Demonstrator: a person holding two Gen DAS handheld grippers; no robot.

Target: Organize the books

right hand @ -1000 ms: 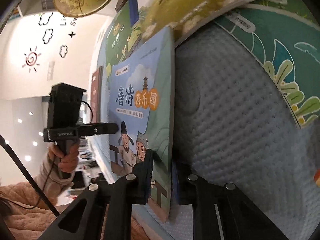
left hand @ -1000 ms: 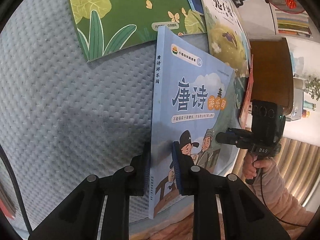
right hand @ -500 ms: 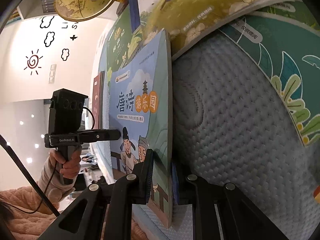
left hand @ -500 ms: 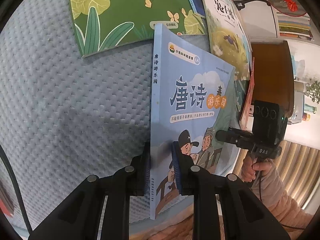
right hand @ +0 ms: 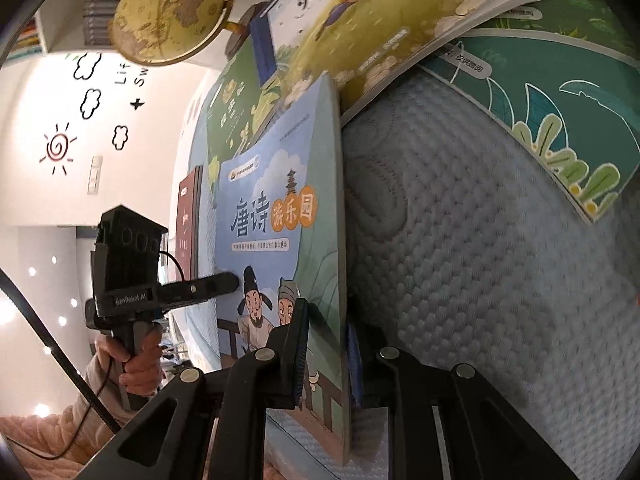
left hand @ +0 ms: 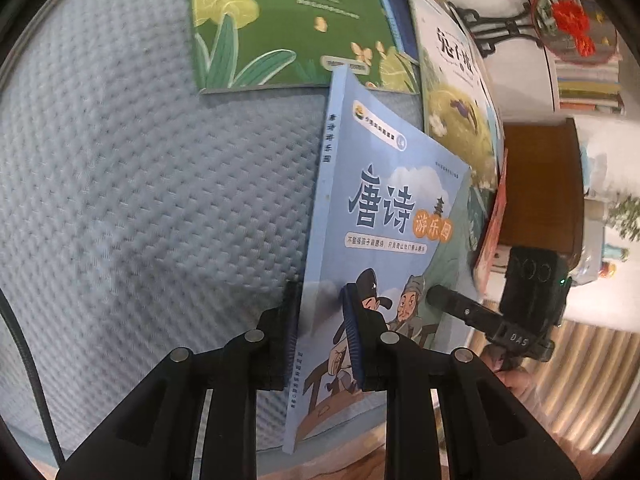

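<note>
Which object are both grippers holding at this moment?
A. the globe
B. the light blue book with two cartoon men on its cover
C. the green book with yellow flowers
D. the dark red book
B: the light blue book sits between the fingers of the left gripper and of the right gripper, whose jaws are opening.

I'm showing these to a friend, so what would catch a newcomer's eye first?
The light blue book with two cartoon men on its cover, held on edge over the quilted blue bedding, with both grippers on its lower edge. Next, the green leafy book lying flat beyond it, and the yellow globe at the upper left of the right wrist view.
</note>
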